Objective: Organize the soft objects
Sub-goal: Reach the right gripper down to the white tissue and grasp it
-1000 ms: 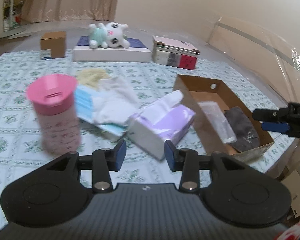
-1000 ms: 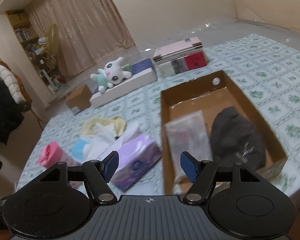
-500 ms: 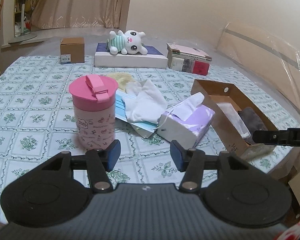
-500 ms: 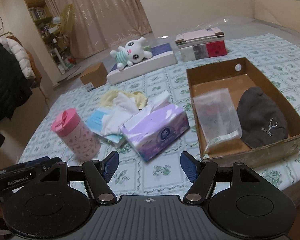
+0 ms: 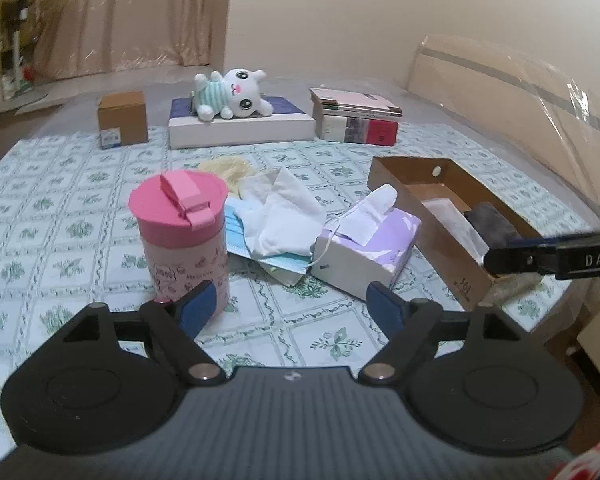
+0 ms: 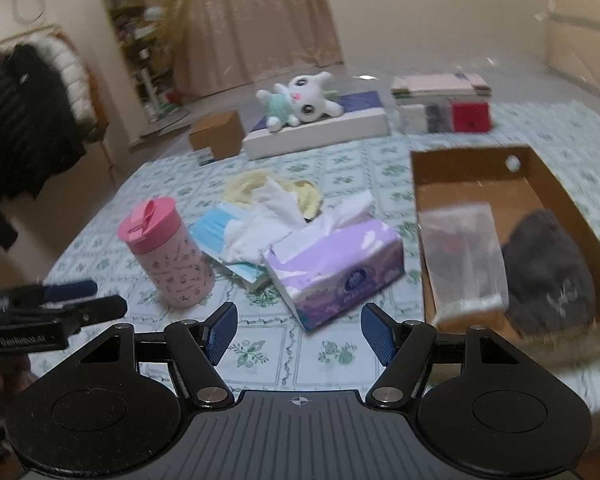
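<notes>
A purple tissue pack [image 5: 370, 246] [image 6: 334, 264] lies mid-bed beside a pile of white cloth [image 5: 284, 212] [image 6: 260, 224], blue face masks [image 5: 280, 262] [image 6: 210, 228] and a yellow cloth [image 5: 228, 168] [image 6: 252, 186]. A brown cardboard box [image 5: 404, 172] [image 6: 556, 184] on the right holds a clear bag [image 6: 460, 256] and a grey beanie [image 6: 548, 272]. A white plush bunny [image 5: 230, 94] [image 6: 300, 100] lies at the back. My left gripper [image 5: 292, 308] and right gripper [image 6: 298, 332] are both open and empty, hovering at the bed's near edge.
A pink tumbler [image 5: 182, 236] [image 6: 166, 254] stands upright left of the pile. A small brown carton [image 5: 122, 122], a flat white box [image 5: 240, 126] under the bunny and stacked books [image 5: 358, 118] line the back. A coat rack [image 6: 24, 108] stands far left.
Both grippers have pulled back and swung so the whole bed shows. The left gripper's jaws have opened wider. Nothing on the bed has moved.
</notes>
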{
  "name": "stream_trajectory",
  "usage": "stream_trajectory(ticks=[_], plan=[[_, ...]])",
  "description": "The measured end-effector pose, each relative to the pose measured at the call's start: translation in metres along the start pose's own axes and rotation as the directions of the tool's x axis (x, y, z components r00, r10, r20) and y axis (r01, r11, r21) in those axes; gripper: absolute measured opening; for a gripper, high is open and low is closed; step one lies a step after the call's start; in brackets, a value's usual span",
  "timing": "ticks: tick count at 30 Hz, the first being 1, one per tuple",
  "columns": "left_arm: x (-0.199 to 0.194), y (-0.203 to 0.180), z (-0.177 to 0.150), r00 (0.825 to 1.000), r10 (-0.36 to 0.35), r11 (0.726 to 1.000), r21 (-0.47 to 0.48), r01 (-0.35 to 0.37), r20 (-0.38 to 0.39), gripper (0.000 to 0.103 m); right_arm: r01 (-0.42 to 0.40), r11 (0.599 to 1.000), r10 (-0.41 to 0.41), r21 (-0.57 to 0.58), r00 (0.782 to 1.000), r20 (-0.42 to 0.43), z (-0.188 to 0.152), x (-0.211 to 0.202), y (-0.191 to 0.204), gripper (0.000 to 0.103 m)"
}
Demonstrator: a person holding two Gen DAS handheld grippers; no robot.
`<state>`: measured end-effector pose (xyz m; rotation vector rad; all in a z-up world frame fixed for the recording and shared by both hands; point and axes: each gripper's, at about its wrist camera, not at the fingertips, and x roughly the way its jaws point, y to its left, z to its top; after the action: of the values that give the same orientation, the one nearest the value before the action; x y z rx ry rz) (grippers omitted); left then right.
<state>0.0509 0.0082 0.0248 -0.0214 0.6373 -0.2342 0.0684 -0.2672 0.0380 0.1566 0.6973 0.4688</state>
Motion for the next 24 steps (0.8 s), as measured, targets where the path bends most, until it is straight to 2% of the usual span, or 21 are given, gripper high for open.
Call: stream_trajectory(ticks=[1, 3, 14, 18, 24], plan=[[0.001, 0.001, 0.001, 1.000, 0.001, 1.000, 0.013, -0.001, -0.003, 0.080, -0.003, 1.000, 0.003, -0.020, 1.000, 0.002, 0.002, 0.002, 0.002, 0.079], [0.002, 0.005, 0.005, 1.000, 0.004, 0.999, 0.034, -0.004, -0.011, 0.080, -0.010, 0.999, 0.010, -0.053, 1.000, 0.003, 0.006, 0.006, 0.005, 0.081], [0.008, 0.031, 0.020, 0.999, -0.017, 0.997, 0.074, 0.020, -0.040, 0.088, -0.024, 0.973, 0.019, -0.228, 0.999, -0.027, 0.029, 0.038, 0.018, 0.084], [0.005, 0.049, 0.037, 0.999, -0.026, 0.996, 0.080, 0.028, -0.024, 0.089, -0.038, 0.949, 0.028, -0.314, 0.999, -0.036, 0.042, 0.052, 0.026, 0.085], [0.010, 0.075, 0.075, 1.000, -0.027, 0.981, 0.191, 0.026, 0.006, 0.090, -0.079, 0.887, 0.055, -0.454, 0.996, -0.066, 0.067, 0.082, 0.039, 0.086]])
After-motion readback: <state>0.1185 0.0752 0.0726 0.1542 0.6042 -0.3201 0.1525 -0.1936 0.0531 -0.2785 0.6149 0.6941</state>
